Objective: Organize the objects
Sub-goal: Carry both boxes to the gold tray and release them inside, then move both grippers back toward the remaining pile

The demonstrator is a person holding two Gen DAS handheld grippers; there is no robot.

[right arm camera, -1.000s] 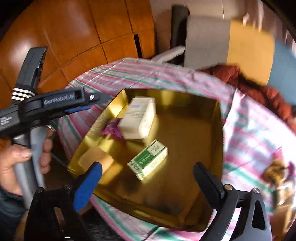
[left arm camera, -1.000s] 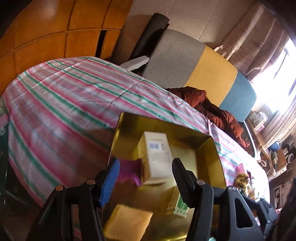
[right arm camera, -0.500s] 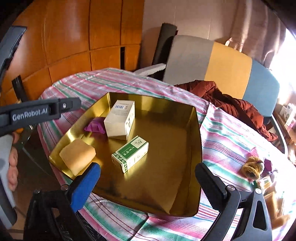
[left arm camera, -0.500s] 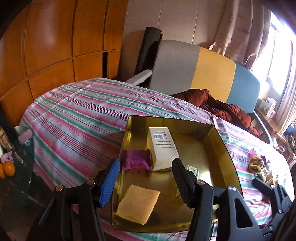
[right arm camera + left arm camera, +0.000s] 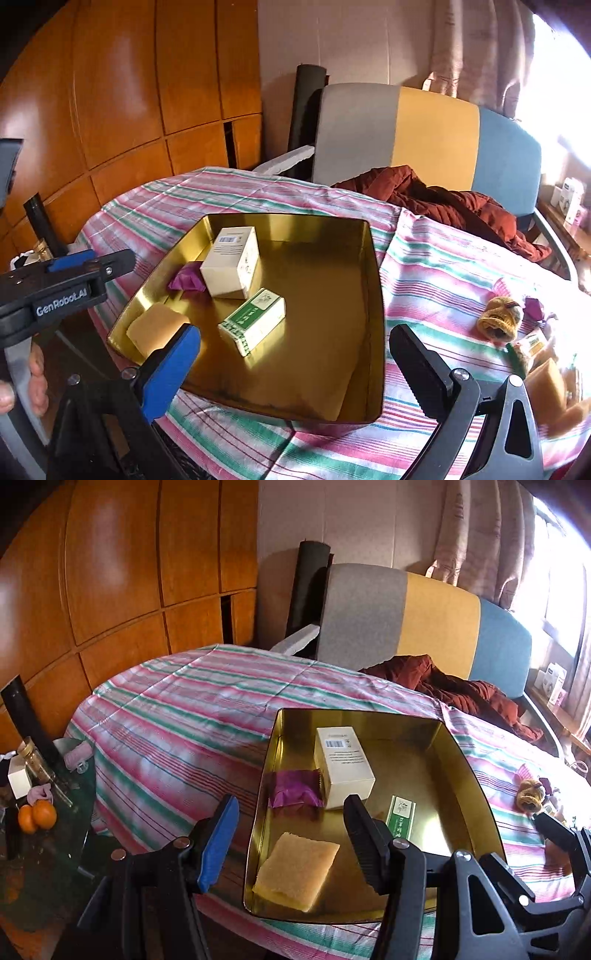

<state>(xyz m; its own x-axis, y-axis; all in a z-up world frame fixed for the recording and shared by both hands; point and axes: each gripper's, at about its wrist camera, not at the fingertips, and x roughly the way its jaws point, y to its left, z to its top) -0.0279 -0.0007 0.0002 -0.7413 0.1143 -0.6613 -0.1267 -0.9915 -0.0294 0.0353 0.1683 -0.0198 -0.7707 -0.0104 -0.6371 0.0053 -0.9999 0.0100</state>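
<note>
**Gold tray and contents, both grippers drawn back**

Since the earlier frames both grippers had pulled back and levelled out: the left view, formerly tilted and close over the white box, now took in the whole tray upright, and the right view had likewise backed off from a blurred, tilted close-up.

Item 1. Gold tray, square, shiny, resting on the striped tablecloth near its front edge.

Item 2. White box with a barcode label, standing in the tray's far left part.

Item 3. Purple wrapper, crumpled, touching the white box on its left side.

Item 4. Green-and-white box, lying flat just in front of the white box, near the tray's middle.

Item 5. Yellow sponge, in the tray's near left corner (partly hidden by a blue pad in the right view).

Item 6. Left gripper, jaws apart with nothing between them, hovering over the tray's near left edge; fingers of the person's hand showed on its handle.

Item 7. Right gripper, jaws wide apart and empty, above the tray's near edge.

Item 8. Loose goods on the cloth to the right of the tray: a knitted yellow-brown item, with other small pieces near it too washed out by sunlight to identify.

Item 9. Red-brown jacket, heaped on the far side against a grey, yellow and blue sofa back.

Item 10. Two oranges on a dark side table at far left.
</note>
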